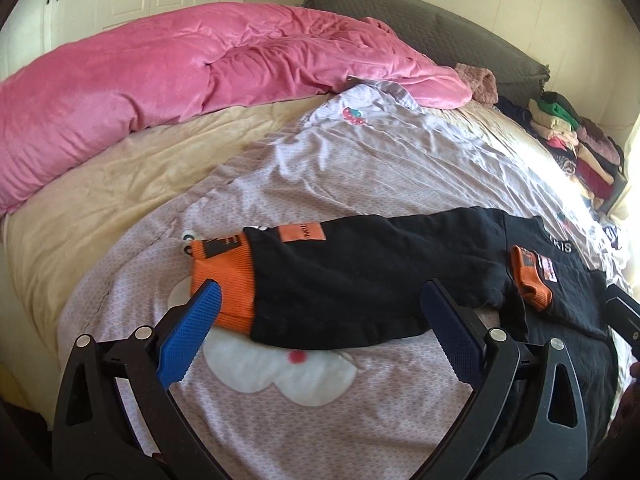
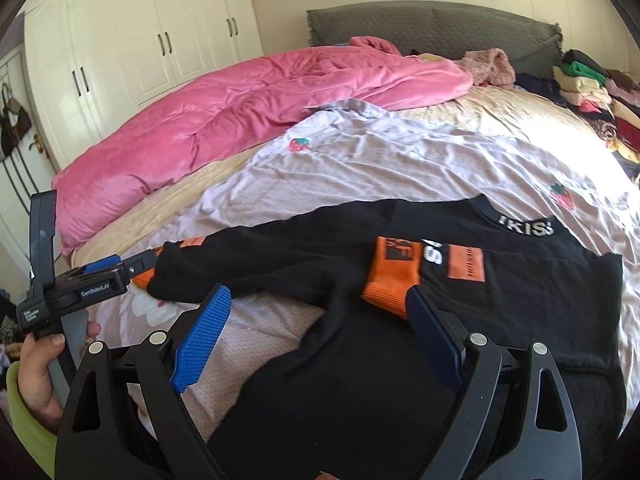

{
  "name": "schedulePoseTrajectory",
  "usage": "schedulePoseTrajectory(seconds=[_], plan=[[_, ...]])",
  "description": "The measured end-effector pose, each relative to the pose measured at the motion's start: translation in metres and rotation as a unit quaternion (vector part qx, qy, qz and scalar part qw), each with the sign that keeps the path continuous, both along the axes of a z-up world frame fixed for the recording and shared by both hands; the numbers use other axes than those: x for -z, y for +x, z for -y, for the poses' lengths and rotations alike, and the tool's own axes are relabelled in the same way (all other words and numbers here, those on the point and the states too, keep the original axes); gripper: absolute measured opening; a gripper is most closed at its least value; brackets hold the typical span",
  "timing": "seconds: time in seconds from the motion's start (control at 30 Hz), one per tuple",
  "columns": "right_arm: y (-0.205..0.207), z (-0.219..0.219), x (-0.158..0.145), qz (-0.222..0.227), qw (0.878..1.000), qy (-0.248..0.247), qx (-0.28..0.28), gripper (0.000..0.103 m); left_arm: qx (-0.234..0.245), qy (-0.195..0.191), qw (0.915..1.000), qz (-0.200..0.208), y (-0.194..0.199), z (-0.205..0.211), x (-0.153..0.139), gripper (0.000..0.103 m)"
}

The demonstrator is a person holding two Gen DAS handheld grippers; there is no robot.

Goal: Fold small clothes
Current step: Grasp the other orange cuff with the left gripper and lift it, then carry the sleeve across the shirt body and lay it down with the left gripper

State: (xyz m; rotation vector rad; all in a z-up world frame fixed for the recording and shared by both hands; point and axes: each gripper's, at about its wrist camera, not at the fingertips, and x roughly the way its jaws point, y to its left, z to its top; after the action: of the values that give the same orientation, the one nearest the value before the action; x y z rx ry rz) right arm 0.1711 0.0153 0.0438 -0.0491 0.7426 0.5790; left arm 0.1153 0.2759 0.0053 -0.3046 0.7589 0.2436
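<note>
We hold the left gripper and right gripper both spread apart and empty, the black sweatshirt just ahead on the bed, one sleeve folded across, the other still outstretched.

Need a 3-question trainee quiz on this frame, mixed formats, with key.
1. True or false: the left hand-held gripper is clamped on the orange cuff of the black sweatshirt.
2. Multiple choice: where does the second orange cuff lie? A) folded across onto the sweatshirt's chest B) hanging off the bed C) under the pink duvet
3. Fill in: the sweatshirt lies on a pale lilac sheet printed with red ____.

Key: 1 false, its jaws stand open around the sleeve end; 2 A; 3 strawberries. The right hand-held gripper is open too.
</note>
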Motion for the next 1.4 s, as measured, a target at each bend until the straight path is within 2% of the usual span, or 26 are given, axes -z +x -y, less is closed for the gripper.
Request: schedulePoseTrajectory(seconds=[0.33,0.53,0.7,0.77,0.87,0.97,1.03,1.07,1.13,1.3,1.4], plan=[[0.0,-0.029,0.003,0.002,1.0,-0.012,-0.024,0.088,-0.035,-0.048,0.9982,-0.008,-0.006,-0.041,0.019,0.093],[0.002,-0.038,0.013,-0.009,0.999,-0.012,-0.03,0.088,-0.054,-0.098,0.9937,-0.004,-0.008,-0.062,0.036,0.093],[0.005,-0.043,0.023,-0.018,0.999,-0.013,-0.035,0.088,-0.052,-0.12,0.9913,-0.007,-0.003,-0.067,0.05,0.093],[0.006,-0.044,0.027,-0.021,0.999,-0.015,-0.036,0.088,-0.047,-0.128,0.9907,-0.004,-0.001,-0.067,0.053,0.09],[0.009,-0.043,0.032,-0.026,0.999,-0.009,-0.033,0.088,-0.049,-0.125,0.9909,-0.001,0.002,-0.068,0.055,0.078],[0.01,-0.041,0.038,-0.034,0.999,-0.006,-0.032,0.088,-0.052,-0.119,0.9915,-0.001,0.007,-0.07,0.059,0.058],[0.011,-0.04,0.041,-0.036,0.999,-0.008,-0.03,0.088,-0.049,-0.132,0.99,0.005,0.008,-0.074,0.061,0.036],[0.011,-0.039,0.042,-0.037,0.999,-0.009,-0.03,0.088,-0.047,-0.137,0.9894,0.011,0.007,-0.075,0.061,0.032],[0.01,-0.038,0.044,-0.038,0.999,-0.01,-0.028,0.088,-0.031,-0.151,0.9875,0.032,0.005,-0.076,0.058,0.011],[0.007,-0.033,0.045,-0.037,0.999,-0.006,-0.025,0.088,0.004,-0.149,0.9843,0.095,-0.005,-0.065,0.037,0.009],[0.005,-0.026,0.044,-0.036,0.999,-0.003,-0.022,0.088,0.019,-0.152,0.9816,0.114,-0.007,-0.058,0.027,0.008]])
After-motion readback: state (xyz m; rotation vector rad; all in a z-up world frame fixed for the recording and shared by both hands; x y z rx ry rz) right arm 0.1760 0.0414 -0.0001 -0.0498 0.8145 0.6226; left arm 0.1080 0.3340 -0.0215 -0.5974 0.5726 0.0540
